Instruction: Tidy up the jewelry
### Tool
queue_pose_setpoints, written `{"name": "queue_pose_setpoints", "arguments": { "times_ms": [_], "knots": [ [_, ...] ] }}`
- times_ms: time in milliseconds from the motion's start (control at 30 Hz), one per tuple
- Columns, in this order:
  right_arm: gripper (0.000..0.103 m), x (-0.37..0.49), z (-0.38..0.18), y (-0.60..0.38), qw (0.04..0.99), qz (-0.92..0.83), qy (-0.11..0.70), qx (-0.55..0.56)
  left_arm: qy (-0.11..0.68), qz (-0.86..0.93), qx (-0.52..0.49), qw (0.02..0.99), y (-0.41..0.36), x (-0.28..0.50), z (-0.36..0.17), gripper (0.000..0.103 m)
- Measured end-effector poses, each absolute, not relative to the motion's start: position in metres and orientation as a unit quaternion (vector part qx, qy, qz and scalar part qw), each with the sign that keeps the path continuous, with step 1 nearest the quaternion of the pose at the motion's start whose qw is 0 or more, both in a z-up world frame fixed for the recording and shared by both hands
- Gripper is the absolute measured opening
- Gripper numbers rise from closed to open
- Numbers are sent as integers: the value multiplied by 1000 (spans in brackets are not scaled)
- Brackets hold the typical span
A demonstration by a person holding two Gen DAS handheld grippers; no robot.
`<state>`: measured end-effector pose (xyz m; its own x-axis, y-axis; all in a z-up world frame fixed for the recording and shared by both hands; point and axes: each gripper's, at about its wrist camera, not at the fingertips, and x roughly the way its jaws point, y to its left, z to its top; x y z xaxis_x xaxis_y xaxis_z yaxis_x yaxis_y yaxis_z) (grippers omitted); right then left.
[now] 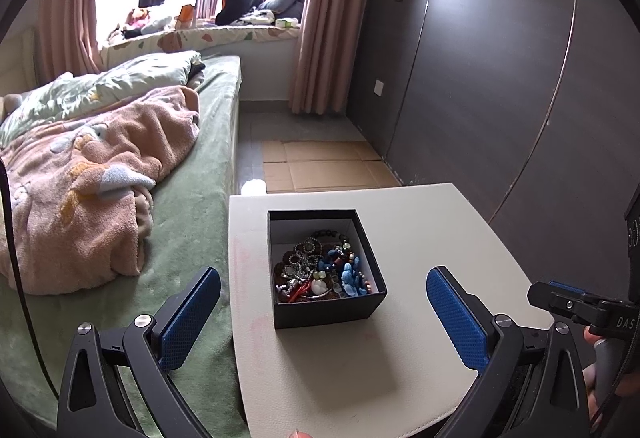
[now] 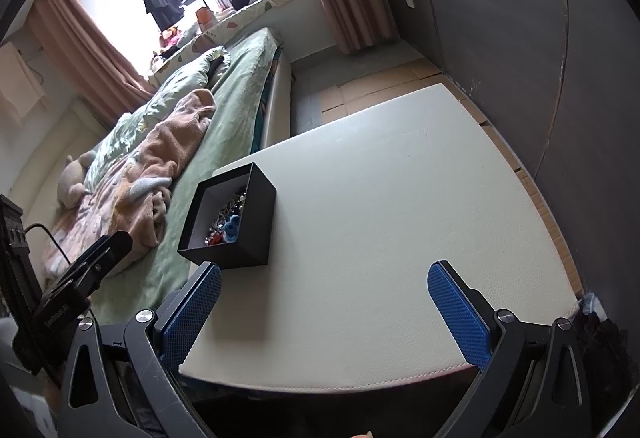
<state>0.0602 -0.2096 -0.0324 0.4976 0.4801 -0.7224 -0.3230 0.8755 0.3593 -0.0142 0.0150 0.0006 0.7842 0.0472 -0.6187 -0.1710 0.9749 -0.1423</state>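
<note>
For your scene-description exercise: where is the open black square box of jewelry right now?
The open black square box sits on the white tabletop, near its edge beside the green bed, ahead of the open left gripper.

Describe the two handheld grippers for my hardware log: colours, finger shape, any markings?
Both the left gripper and right gripper have black angular frames with silver pivot bolts and two flat fingers faced with blue cross-hatched pads. Seen from the left wrist view, the right gripper's body carries white lettering reading "DAS". A black cable runs beside the left gripper.
</note>
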Motion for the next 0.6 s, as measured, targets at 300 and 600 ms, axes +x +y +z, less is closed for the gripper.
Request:
{"name": "queue_pose_setpoints", "arguments": {
  "times_ms": [300, 600],
  "knots": [
    [103, 60, -32, -209, 861, 233, 444, 89, 317, 75, -79, 942, 13, -14, 3, 103],
    [103, 61, -33, -210, 860, 233, 444, 89, 318, 78, -72, 942, 13, -15, 4, 103]
  ]
}}
